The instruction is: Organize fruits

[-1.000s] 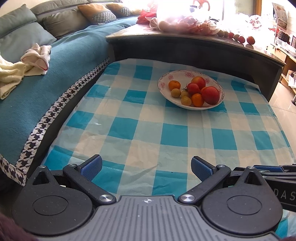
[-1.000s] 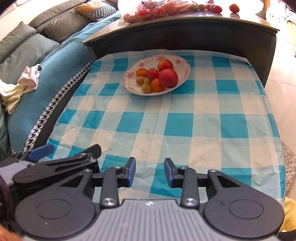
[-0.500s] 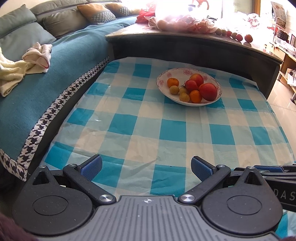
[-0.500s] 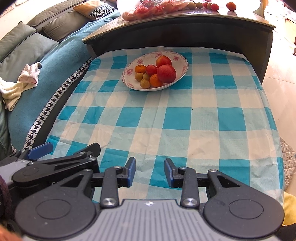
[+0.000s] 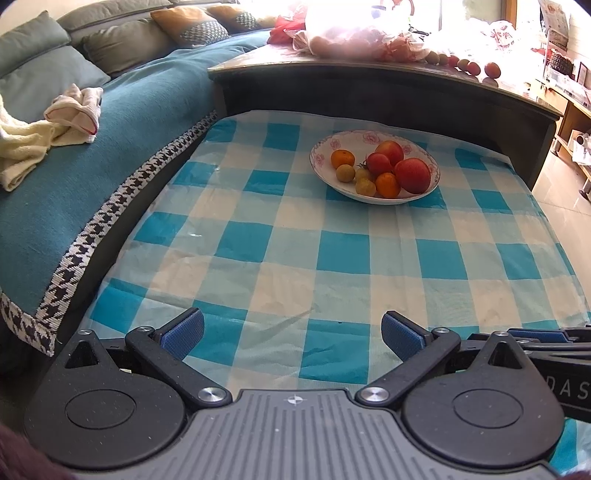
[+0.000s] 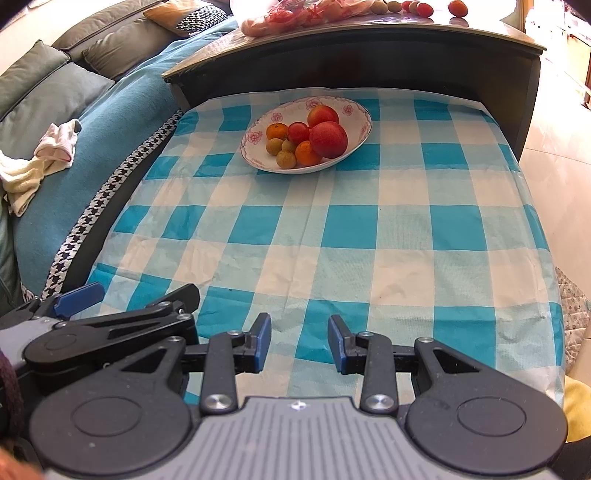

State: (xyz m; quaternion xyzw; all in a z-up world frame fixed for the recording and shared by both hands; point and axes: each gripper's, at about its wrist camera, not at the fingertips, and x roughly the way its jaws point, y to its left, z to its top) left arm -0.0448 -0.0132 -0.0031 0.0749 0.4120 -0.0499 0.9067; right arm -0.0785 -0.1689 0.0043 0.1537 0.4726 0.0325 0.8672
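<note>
A white floral bowl (image 5: 321, 147) (image 6: 358, 110) stands at the far end of the blue-and-white checked cloth (image 5: 332, 258) (image 6: 351, 229). It holds red apples (image 5: 412, 175) (image 6: 328, 139), a tomato, small oranges (image 5: 388, 184) (image 6: 307, 153) and small yellowish fruits. My left gripper (image 5: 292, 332) is wide open and empty above the cloth's near edge. My right gripper (image 6: 298, 339) is partly open and empty, also at the near edge. The left gripper shows in the right wrist view (image 6: 125, 306), beside the right one.
A dark raised table (image 5: 369, 85) (image 6: 369, 48) behind the cloth carries bags and loose fruits (image 5: 472, 68) (image 6: 424, 7). A teal sofa (image 5: 92, 147) with cushions and cream towels (image 5: 44, 125) runs along the left. Tiled floor (image 6: 554, 184) lies to the right.
Both grippers have drawn back from the bowl, which now looks smaller and farther off. Their jaw openings are unchanged.
</note>
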